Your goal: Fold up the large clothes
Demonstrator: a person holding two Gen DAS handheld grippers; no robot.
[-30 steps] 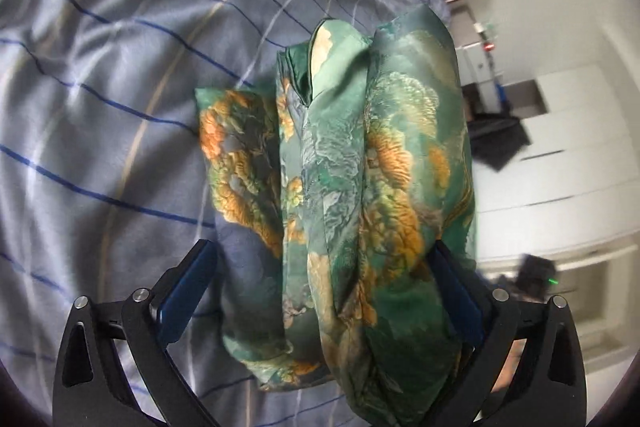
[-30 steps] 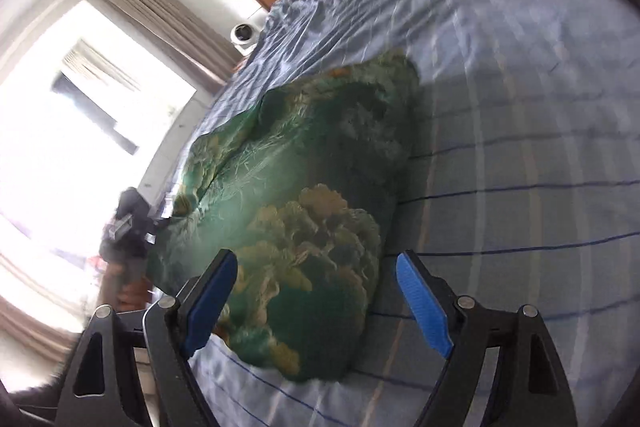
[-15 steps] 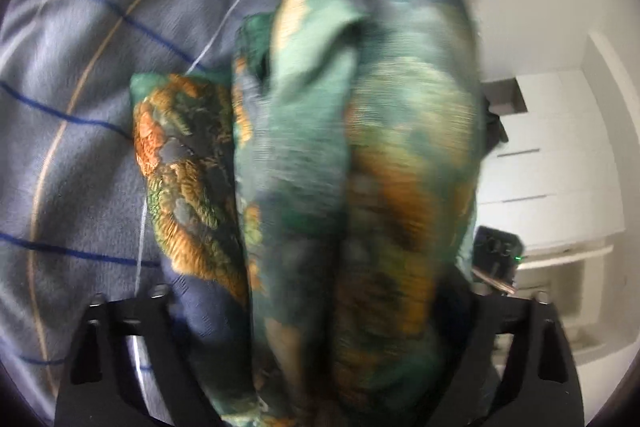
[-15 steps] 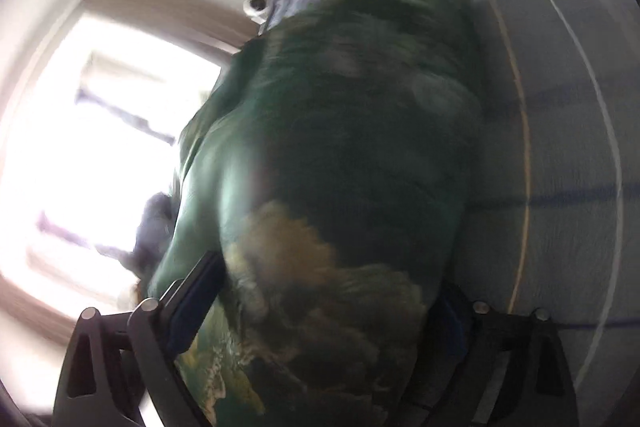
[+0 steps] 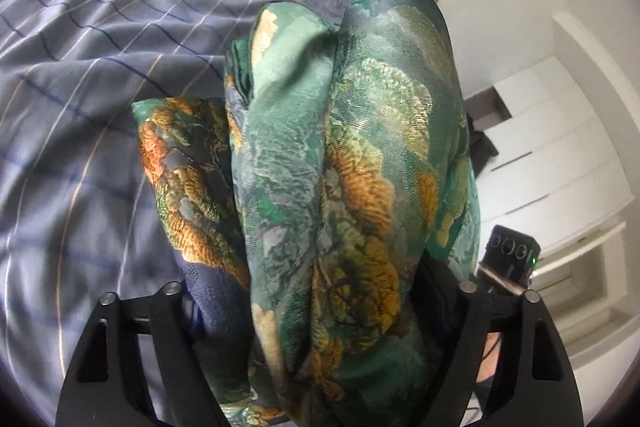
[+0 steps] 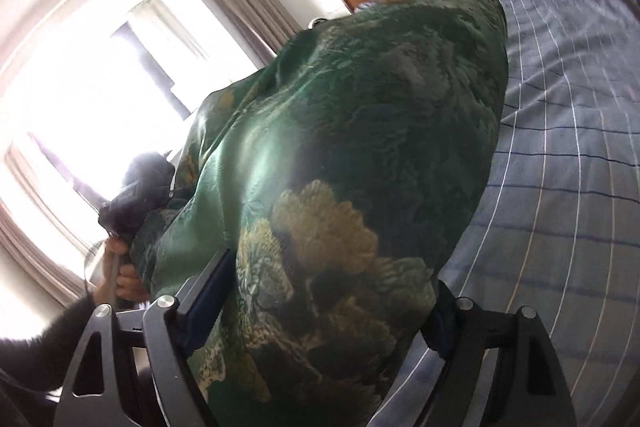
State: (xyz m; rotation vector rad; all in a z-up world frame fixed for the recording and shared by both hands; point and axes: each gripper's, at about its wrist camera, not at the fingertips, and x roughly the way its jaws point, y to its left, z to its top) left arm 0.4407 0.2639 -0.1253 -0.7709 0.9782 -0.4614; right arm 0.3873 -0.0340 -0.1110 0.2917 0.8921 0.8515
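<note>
While both tools, left (image 5: 320,307) and right (image 6: 320,311), hold the folded cloth (image 5: 340,167) between them above the bed (image 5: 100,47), the slippery bundle sags. If one grip loosens, I think the folds can open.

No readable text — no labels, brands, numbers in either view.

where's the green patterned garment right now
The green patterned garment fills both wrist views, bunched between each gripper's fingers, above the striped bed sheet.
</note>
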